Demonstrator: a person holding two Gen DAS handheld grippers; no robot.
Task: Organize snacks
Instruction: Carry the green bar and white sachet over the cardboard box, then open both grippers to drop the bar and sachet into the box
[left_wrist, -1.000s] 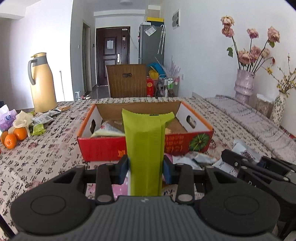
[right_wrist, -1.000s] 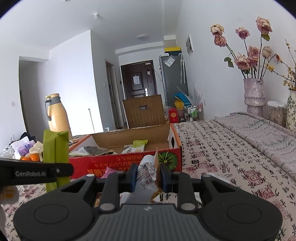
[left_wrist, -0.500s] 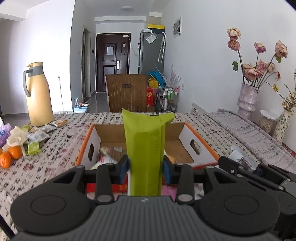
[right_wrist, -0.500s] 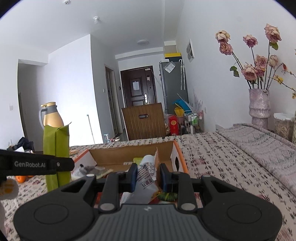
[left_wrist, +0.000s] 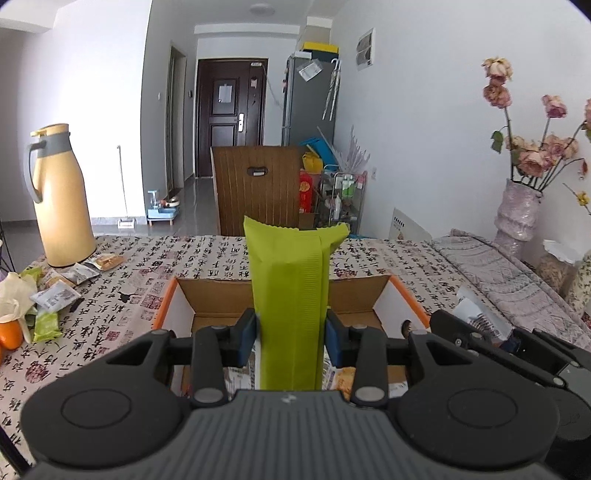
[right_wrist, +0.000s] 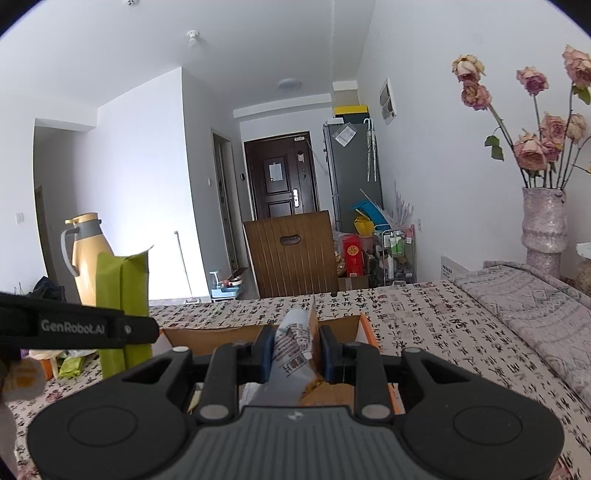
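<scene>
My left gripper (left_wrist: 290, 341) is shut on a tall green snack packet (left_wrist: 290, 295), held upright over the open cardboard box (left_wrist: 221, 299) with orange rims. Several snack packs lie on the box floor under the gripper. My right gripper (right_wrist: 293, 354) is shut on a white and grey printed snack packet (right_wrist: 291, 341), over the right part of the same box (right_wrist: 364, 326). In the right wrist view the green packet (right_wrist: 123, 299) and the left gripper's arm (right_wrist: 74, 326) show at the left. The right gripper's body (left_wrist: 498, 350) shows at the lower right of the left wrist view.
A yellow thermos jug (left_wrist: 59, 199) stands at the table's far left, with loose snack packets (left_wrist: 55, 295) and oranges (left_wrist: 9, 332) in front of it. A vase of dried roses (right_wrist: 543, 225) stands at the right. A wooden chair back (left_wrist: 258, 188) rises beyond the table's far edge.
Both grippers have moved forward and a little up with their packets, from in front of the box to over it. The box's red front wall has dropped out of view.
</scene>
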